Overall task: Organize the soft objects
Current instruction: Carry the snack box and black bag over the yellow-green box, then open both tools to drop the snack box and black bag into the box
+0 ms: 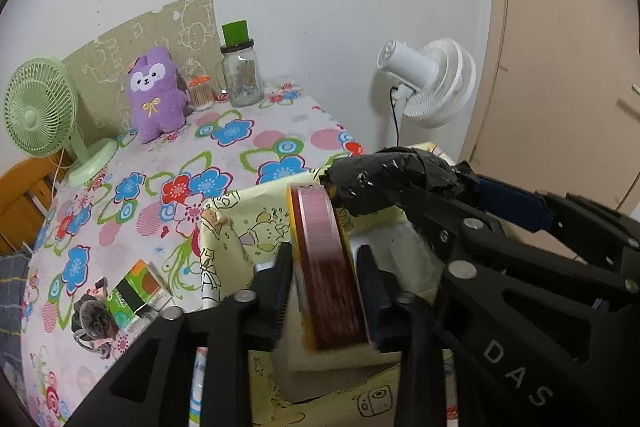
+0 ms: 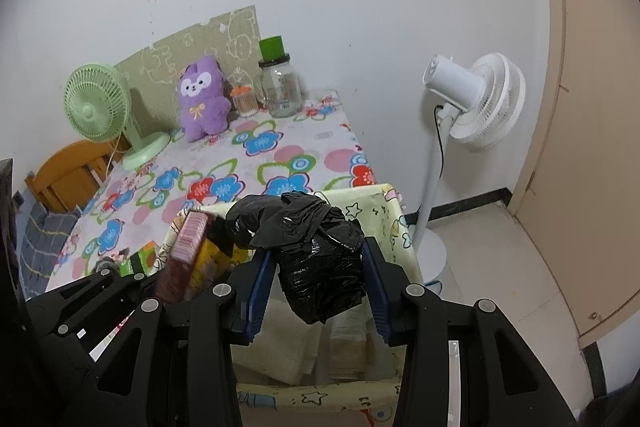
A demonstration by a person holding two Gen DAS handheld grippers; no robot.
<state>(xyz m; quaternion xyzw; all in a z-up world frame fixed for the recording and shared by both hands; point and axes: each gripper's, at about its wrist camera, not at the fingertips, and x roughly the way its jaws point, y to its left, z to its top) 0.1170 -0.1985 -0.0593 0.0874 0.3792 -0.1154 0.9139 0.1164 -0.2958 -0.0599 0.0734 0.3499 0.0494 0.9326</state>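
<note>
My left gripper is shut on a red and yellow packet and holds it upright over a pale yellow cartoon-print fabric bin. My right gripper is shut on a crumpled black plastic bag above the same bin. The bag also shows in the left wrist view, just right of the packet. The packet shows in the right wrist view, left of the bag. A purple plush toy sits at the back of the table.
A floral tablecloth covers the table. On it are a green desk fan, a glass jar with a green lid, a cotton-swab pot, a green tissue pack and a grey hair clip. A white standing fan is on the right.
</note>
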